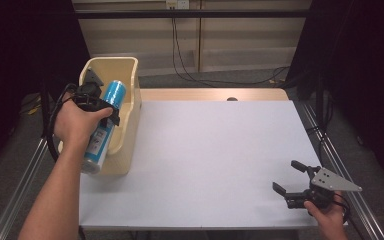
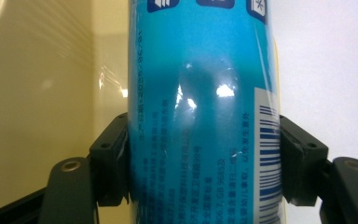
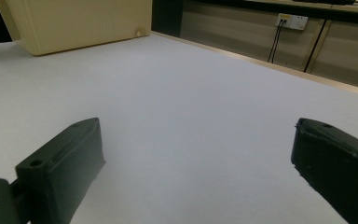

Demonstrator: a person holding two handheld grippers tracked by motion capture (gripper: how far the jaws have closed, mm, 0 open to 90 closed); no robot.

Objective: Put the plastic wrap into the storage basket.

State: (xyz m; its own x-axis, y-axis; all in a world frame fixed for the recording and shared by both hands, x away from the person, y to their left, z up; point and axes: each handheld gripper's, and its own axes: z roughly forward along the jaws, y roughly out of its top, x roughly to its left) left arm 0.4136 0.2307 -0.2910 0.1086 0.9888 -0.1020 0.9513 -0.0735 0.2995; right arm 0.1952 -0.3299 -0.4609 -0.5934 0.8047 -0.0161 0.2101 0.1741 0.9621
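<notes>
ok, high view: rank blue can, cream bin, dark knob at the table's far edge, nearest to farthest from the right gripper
From the right gripper, near right corner:
1. Dark knob, far edge, slightly right of middle.
2. Cream bin, left edge of the table.
3. Blue can, just beyond the bin's right wall, clamped in the left gripper.

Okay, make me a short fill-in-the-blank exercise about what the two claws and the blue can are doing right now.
1. The left claw is shut on a ____ can.
2. The right claw is ____ and holds nothing.
3. The can is at the cream ____ at the table's left edge.
4. The right claw hovers near the table's front ____ corner.

Missing words: blue; open; bin; right
</notes>
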